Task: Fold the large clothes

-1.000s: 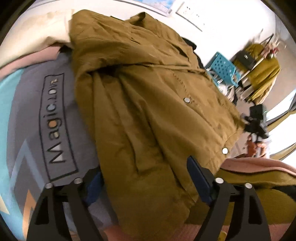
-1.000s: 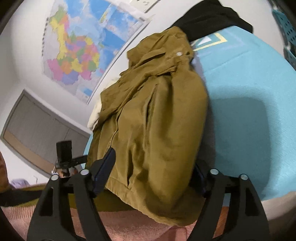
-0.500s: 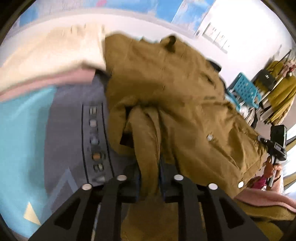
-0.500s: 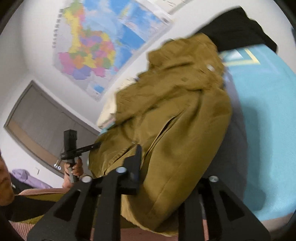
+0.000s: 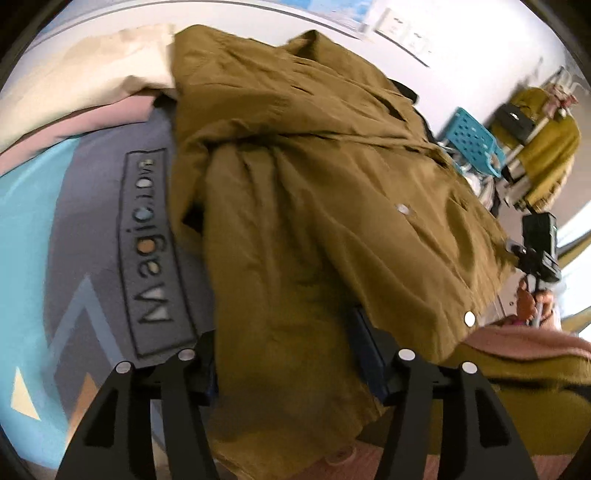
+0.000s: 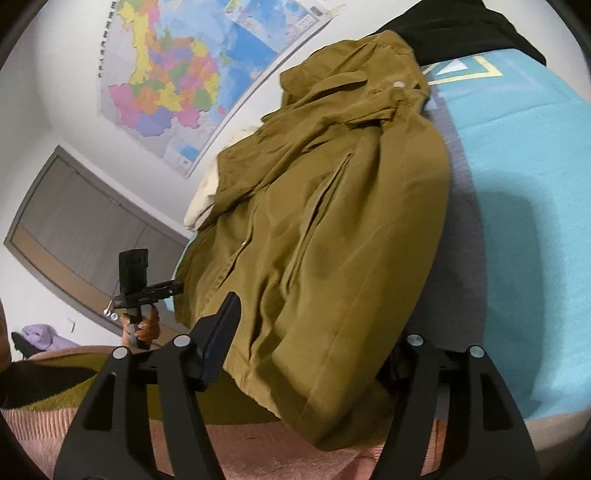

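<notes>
A large olive-brown jacket [image 5: 314, 184] with metal snaps lies rumpled on a grey and turquoise printed cover [image 5: 147, 240]. Its near hem hangs over the edge toward me. My left gripper [image 5: 286, 347] straddles a thick fold of that hem; its jaws are opening and the pads stand clear of the cloth. In the right wrist view the jacket [image 6: 332, 203] lies on the same cover [image 6: 517, 221]. My right gripper [image 6: 310, 332] is at the jacket's lower corner, with jaws opening and fabric loose between them.
Cream and pink cloth [image 5: 92, 81] is piled at the cover's far left, and a black garment [image 6: 461, 33] lies behind the jacket. A map [image 6: 184, 74] hangs on the wall. A blue basket [image 5: 472, 140] and a rack with yellow clothing [image 5: 543, 147] stand on the right.
Both grippers stood wide a second ago, pinched down on jacket folds half a second ago, and have spread again. The pinched folds have dropped back and lie flatter.
</notes>
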`<state>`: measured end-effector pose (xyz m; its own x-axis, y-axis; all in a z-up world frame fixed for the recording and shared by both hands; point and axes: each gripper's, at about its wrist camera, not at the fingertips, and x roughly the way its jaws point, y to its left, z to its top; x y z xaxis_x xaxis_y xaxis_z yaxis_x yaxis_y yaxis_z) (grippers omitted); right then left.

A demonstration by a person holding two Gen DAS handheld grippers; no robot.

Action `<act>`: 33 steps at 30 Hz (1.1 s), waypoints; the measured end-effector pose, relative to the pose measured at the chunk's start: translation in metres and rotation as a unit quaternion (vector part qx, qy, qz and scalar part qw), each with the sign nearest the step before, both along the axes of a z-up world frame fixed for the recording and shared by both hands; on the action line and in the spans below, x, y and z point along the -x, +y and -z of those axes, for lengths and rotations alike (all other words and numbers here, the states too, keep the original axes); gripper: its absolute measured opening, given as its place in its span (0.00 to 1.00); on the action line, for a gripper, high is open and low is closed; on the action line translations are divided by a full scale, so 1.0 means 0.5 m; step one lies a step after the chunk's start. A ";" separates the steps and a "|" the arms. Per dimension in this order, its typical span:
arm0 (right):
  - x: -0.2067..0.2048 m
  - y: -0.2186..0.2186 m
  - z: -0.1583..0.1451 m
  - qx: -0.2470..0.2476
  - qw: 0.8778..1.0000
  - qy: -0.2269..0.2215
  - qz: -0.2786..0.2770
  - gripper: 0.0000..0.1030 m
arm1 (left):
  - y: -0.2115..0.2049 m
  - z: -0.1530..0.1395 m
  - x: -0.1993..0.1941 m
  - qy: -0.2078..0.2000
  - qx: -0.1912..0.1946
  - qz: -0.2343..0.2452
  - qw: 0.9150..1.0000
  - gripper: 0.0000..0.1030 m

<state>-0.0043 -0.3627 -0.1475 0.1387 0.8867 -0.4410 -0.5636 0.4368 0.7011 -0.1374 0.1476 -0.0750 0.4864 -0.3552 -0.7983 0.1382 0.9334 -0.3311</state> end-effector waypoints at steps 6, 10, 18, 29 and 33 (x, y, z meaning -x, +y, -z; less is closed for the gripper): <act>0.023 0.016 -0.023 -0.039 0.999 -0.003 -0.014 0.09 | -0.026 -0.023 -0.001 -0.032 -0.013 -0.030 0.999 0.07; 0.075 0.019 -0.120 -0.071 0.995 -0.065 -0.024 0.08 | 0.019 -0.095 0.018 -0.074 0.024 -0.061 0.995 0.06; 0.114 0.041 -0.157 -0.060 0.993 -0.078 -0.072 0.06 | 0.073 -0.122 0.052 -0.077 0.032 -0.067 0.994 0.07; 0.108 0.025 -0.094 -0.044 0.996 -0.033 -0.065 0.11 | 0.039 -0.015 0.042 0.005 0.022 0.005 1.000 0.33; 0.111 0.023 -0.101 -0.049 0.996 -0.042 -0.057 0.09 | 0.040 -0.009 0.043 0.004 0.021 -0.005 1.000 0.13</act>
